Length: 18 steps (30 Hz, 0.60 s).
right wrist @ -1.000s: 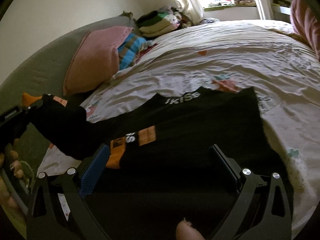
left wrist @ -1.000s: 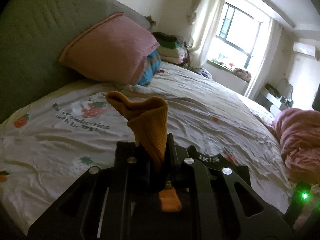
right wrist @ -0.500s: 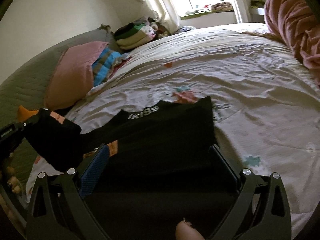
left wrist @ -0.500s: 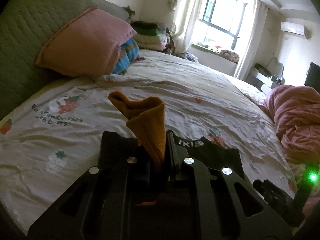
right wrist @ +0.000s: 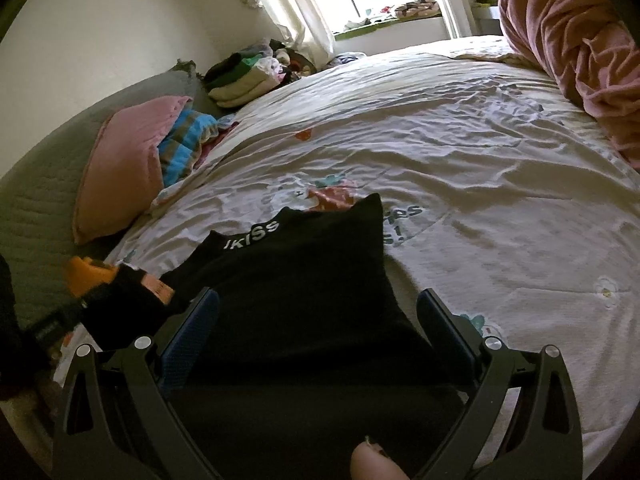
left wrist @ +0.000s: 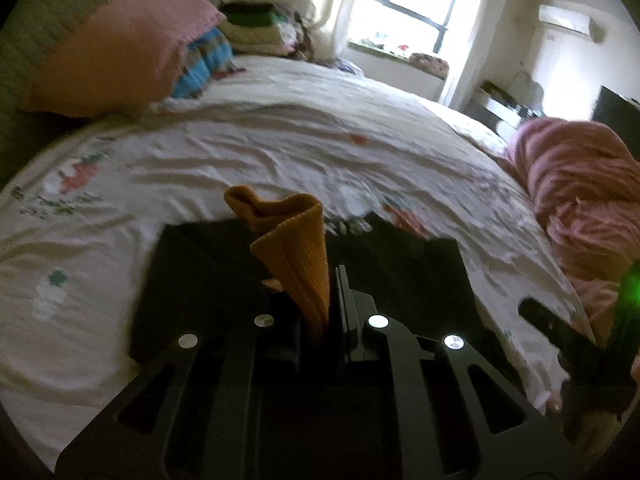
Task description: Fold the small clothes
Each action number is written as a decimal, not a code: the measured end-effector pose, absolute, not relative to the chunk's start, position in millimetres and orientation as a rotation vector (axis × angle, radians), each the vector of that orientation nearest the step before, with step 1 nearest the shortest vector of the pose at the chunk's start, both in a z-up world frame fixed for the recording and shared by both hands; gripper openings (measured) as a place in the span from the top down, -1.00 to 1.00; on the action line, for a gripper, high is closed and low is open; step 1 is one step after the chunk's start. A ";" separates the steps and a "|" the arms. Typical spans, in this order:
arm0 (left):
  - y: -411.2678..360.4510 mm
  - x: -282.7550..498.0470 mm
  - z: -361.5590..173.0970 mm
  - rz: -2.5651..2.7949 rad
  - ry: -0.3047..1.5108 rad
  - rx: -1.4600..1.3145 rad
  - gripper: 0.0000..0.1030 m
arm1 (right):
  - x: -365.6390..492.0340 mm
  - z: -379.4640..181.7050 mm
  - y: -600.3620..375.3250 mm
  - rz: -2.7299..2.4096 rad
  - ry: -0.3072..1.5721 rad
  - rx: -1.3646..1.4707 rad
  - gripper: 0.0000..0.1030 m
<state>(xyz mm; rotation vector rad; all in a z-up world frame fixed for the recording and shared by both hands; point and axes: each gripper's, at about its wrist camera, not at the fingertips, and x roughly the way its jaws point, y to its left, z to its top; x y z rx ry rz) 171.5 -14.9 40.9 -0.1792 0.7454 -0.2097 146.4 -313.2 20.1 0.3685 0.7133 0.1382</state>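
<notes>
Between left jaws: cuff point(left wrist: 296, 256), standing up past the tips.
Beneath and ahead of both jaws: garment point(right wrist: 304, 280), flat on sheet point(right wrist: 500, 208).
Far left of jaws: pillow point(left wrist: 120, 44), against headboard point(right wrist: 36, 196).
Far right: blanket point(left wrist: 580, 192).
Behind pillow: folded stack point(right wrist: 240, 76).

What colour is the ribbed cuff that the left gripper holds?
Orange cuff, clearest in the left wrist view.

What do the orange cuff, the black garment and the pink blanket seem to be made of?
Orange cuff: ribbed knit, matte; fine vertical ribs show. Black garment: smooth, thin fabric, probably jersey, matte; it lies flat and carries white printed letters. Pink blanket: thick, plush-looking fabric, perhaps fleece; it bunches in soft, rounded folds.
</notes>
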 end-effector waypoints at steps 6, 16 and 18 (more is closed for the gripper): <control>-40.4 166.6 23.3 -0.330 0.799 -0.173 0.58 | 148.3 16.5 -322.8 0.114 0.723 0.381 -0.91; -46.7 151.9 15.9 -0.431 0.823 -0.195 -0.50 | 145.4 10.6 -330.6 0.101 0.744 0.376 -0.91; -38.0 150.7 20.2 -0.439 0.808 -0.242 -0.59 | 144.8 8.2 -329.2 0.106 0.755 0.371 -0.91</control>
